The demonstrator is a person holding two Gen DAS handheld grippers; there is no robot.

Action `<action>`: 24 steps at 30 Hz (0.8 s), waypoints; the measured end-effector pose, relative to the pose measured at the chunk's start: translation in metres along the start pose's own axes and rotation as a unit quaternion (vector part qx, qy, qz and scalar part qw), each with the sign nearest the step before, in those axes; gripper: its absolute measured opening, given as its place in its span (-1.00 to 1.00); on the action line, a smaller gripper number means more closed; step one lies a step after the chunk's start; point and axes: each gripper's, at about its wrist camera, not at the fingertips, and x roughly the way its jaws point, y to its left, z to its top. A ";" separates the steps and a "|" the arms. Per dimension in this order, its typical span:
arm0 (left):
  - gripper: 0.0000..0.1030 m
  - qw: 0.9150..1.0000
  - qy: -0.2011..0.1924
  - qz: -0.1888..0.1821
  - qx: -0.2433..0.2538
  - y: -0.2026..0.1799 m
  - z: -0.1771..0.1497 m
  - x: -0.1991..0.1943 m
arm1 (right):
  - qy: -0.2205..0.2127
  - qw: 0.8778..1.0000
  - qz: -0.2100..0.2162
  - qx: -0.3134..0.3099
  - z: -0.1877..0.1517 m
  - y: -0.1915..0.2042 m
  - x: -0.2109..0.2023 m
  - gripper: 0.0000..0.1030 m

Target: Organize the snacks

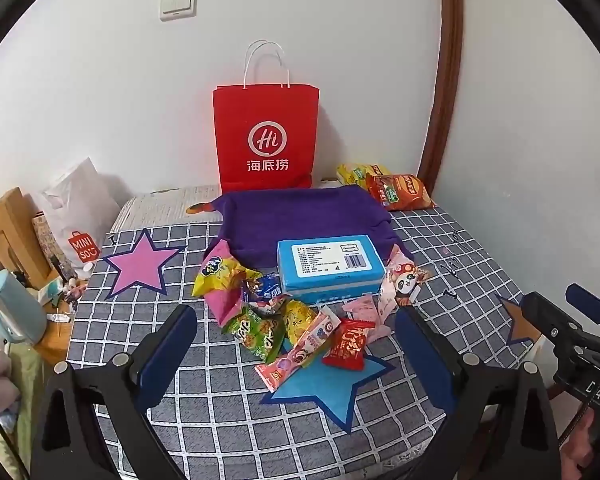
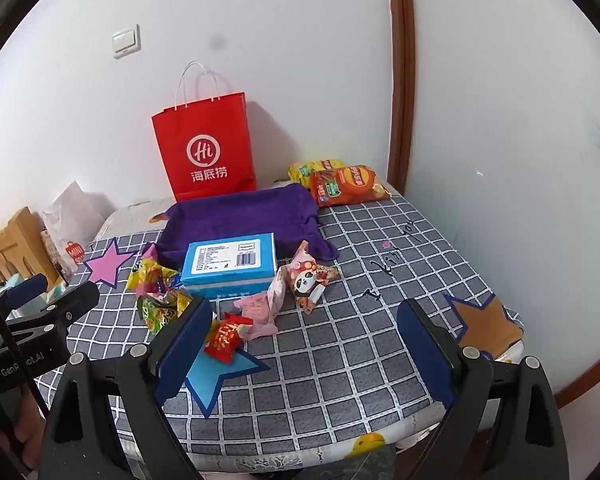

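A grey checked cloth covers the counter [image 1: 440, 248]. A red paper bag [image 1: 266, 136] stands far against the wall, a purple fabric tray [image 1: 300, 216] before it, a blue cardboard box [image 1: 329, 266] at the tray's near edge. The heap of small snack packets [image 1: 296, 320] lies just beyond the left gripper [image 1: 296, 360], between its wide-spread empty fingers [image 1: 168, 352]. The right gripper [image 2: 304, 356], fingers [image 2: 426, 344] also wide and empty, has the packets [image 2: 236, 320] by its left finger.
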 end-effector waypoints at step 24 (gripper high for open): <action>0.93 1.000 0.000 0.001 -0.001 0.003 0.000 -0.001 | -0.002 1.000 0.005 -0.012 0.000 0.008 -0.003 0.80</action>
